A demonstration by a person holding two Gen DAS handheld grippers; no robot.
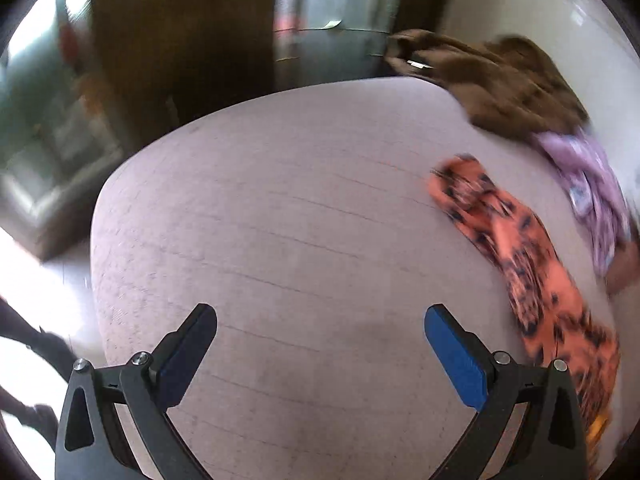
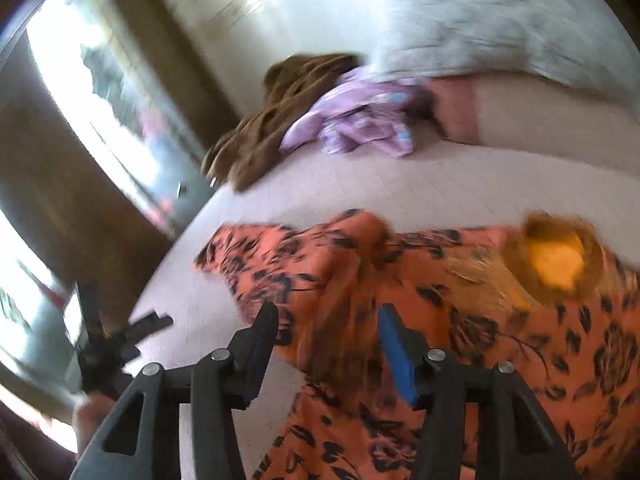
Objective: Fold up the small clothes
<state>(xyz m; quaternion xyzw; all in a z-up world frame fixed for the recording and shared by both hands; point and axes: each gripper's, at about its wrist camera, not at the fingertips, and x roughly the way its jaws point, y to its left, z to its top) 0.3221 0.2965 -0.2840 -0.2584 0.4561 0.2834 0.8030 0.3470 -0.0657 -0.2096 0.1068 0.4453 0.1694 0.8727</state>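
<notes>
Orange floral garment point(image 2: 460, 320) rumpled on quilted bed point(image 1: 280, 220); both tools spread, empty.

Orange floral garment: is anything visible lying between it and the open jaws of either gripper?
Nothing visible does. The right gripper hangs directly over the orange floral garment, jaws open. The left gripper is over bare bed cover, garment to its right. The brown garment and lilac garment lie farther back.

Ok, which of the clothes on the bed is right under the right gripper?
The orange garment with the black floral print. It spreads directly below the right gripper, while the lilac piece and the brown one lie bunched at the far edge.
</notes>
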